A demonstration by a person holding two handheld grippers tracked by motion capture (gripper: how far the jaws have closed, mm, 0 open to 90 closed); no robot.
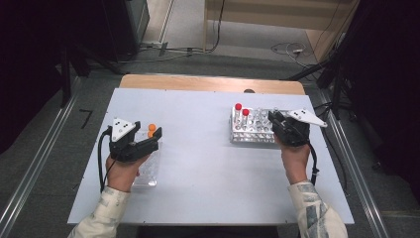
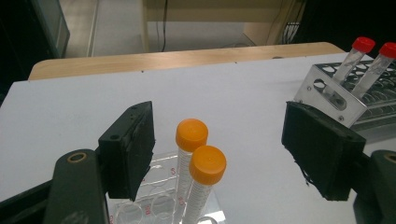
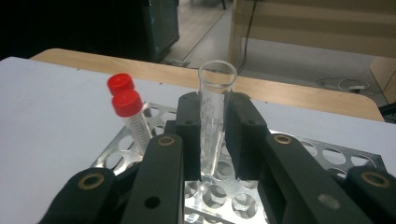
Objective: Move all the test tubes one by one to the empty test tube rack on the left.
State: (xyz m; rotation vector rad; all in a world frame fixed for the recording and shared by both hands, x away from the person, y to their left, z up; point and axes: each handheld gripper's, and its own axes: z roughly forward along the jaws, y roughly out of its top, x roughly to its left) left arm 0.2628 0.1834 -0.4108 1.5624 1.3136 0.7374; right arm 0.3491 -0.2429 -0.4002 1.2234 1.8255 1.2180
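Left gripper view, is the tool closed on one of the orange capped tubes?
No, the left tool stands open, both orange capped tubes untouched between its jaws.

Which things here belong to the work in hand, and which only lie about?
In the work:
- clear uncapped plastic tube, clamped in the right gripper
- perforated metal tube rack below it
- open left gripper

Lying about:
- two red-capped tubes
- two orange-capped tubes in a clear plastic rack

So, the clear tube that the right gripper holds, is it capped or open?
Open. The clear tube between the jaws of the right gripper has a bare round rim and no cap, unlike the two red-capped tubes in the metal rack.
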